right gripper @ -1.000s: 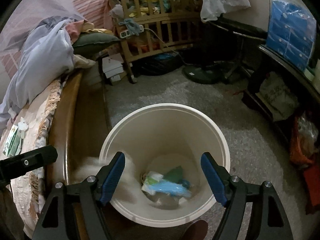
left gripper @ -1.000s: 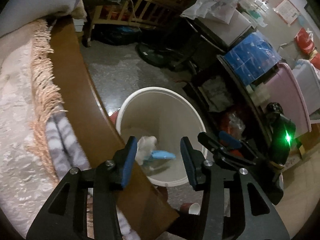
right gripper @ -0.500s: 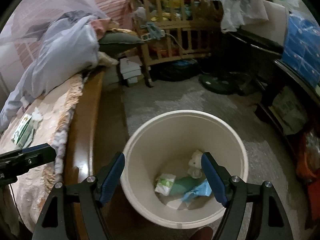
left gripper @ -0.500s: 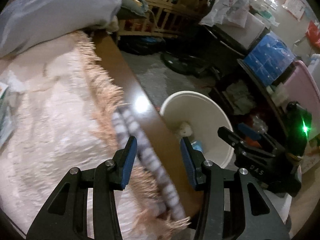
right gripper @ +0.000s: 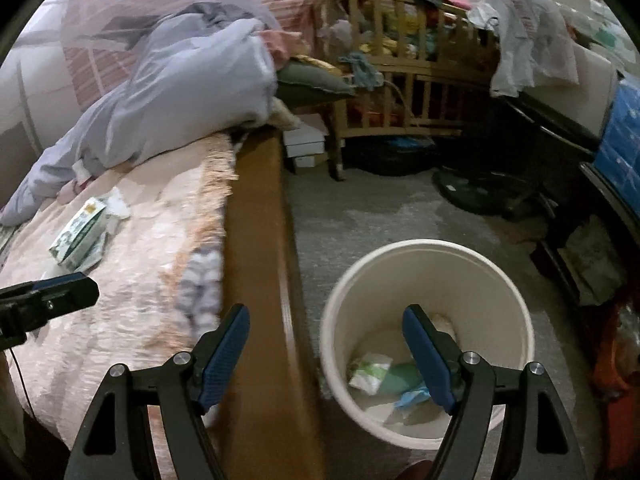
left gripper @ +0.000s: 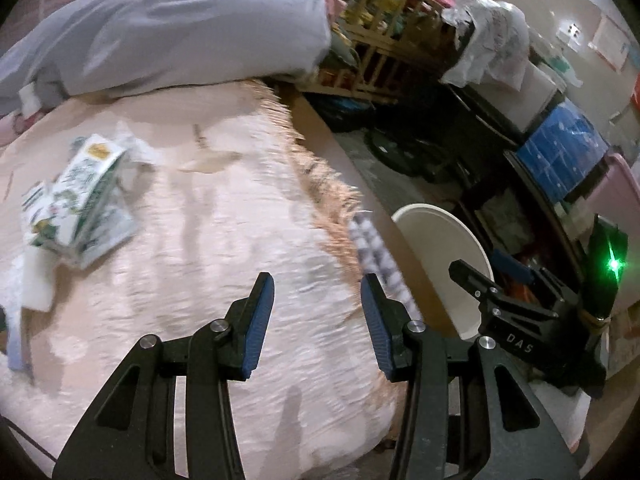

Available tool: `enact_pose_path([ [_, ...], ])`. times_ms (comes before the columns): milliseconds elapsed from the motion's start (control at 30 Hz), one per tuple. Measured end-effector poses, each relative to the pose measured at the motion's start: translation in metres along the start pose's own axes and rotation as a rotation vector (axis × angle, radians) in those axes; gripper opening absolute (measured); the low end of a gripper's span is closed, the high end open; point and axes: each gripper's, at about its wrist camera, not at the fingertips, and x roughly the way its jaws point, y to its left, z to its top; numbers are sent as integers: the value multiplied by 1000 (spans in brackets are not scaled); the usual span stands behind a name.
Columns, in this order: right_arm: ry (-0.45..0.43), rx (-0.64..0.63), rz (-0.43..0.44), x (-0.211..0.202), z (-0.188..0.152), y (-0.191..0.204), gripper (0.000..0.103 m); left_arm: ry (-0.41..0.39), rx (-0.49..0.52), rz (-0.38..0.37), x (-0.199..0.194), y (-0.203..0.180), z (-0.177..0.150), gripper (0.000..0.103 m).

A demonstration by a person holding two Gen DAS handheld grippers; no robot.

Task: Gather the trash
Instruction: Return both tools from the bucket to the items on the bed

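Swinging from bucket [right gripper: 426, 344] to bed | left gripper [left gripper: 317, 320] open, empty | right gripper [right gripper: 326, 354] open, empty | carton [left gripper: 78, 208] next

My claw pads [left gripper: 256, 322] are blue on black. Bedspread [left gripper: 208, 248] pale pink, fringed; beside it, cream bin [right gripper: 428, 344]. Carton [left gripper: 76, 200] green-and-white printed.

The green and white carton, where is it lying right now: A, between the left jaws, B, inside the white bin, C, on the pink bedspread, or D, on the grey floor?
C: the green and white carton lies on the pink bedspread, ahead and left of the open, empty left gripper, away from the white bin.
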Motion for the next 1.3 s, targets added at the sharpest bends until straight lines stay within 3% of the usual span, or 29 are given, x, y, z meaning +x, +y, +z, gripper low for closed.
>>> enact_pose_path([
  [467,-8,-105,78,-11,9,83,76,-59,-71,90,-62,66,-19,43],
  [1000,74,-197,291,8,8,185,76,1,-257,216,-125,203,-62,43],
  [1133,100,-218,339,16,7,208,76,33,-279,271,-127,234,-78,43],
  [1300,131,-267,369,29,3,241,76,50,-303,255,-117,245,-81,43],
])
